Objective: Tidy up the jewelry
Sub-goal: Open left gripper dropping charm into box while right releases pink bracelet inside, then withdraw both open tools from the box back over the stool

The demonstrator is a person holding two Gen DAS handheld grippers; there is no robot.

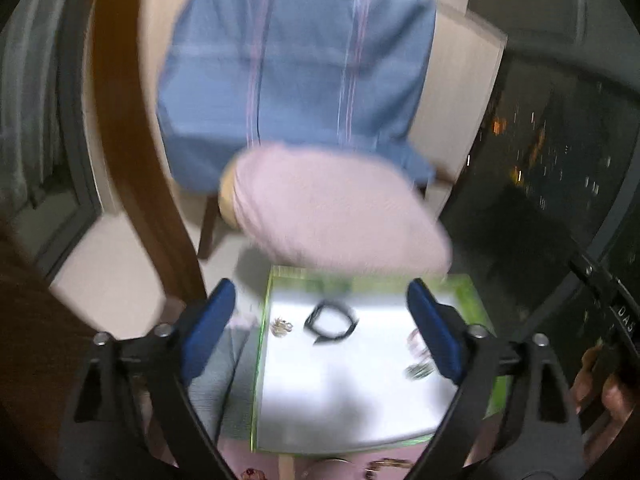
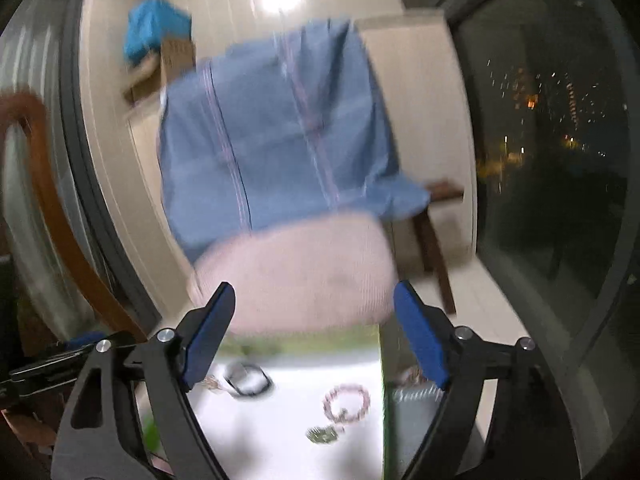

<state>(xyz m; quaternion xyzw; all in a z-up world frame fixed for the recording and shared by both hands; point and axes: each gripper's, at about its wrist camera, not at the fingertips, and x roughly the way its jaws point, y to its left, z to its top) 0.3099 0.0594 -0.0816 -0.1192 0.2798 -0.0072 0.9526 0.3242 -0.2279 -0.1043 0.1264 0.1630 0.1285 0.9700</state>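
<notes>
Night window glass and a chair draped in blue cloth sit behind a white, green-edged tray. From the left wrist view, the left gripper gapes wide, empty; a black band lies between its fingers, a small gold piece just inside the left finger. Over to the right wrist view: the right gripper is spread wide too, holding nothing, a pink bead bracelet below between its fingers. Light, limp, slippery-looking pieces — pinch across one strand at the rim, I'd say.
</notes>
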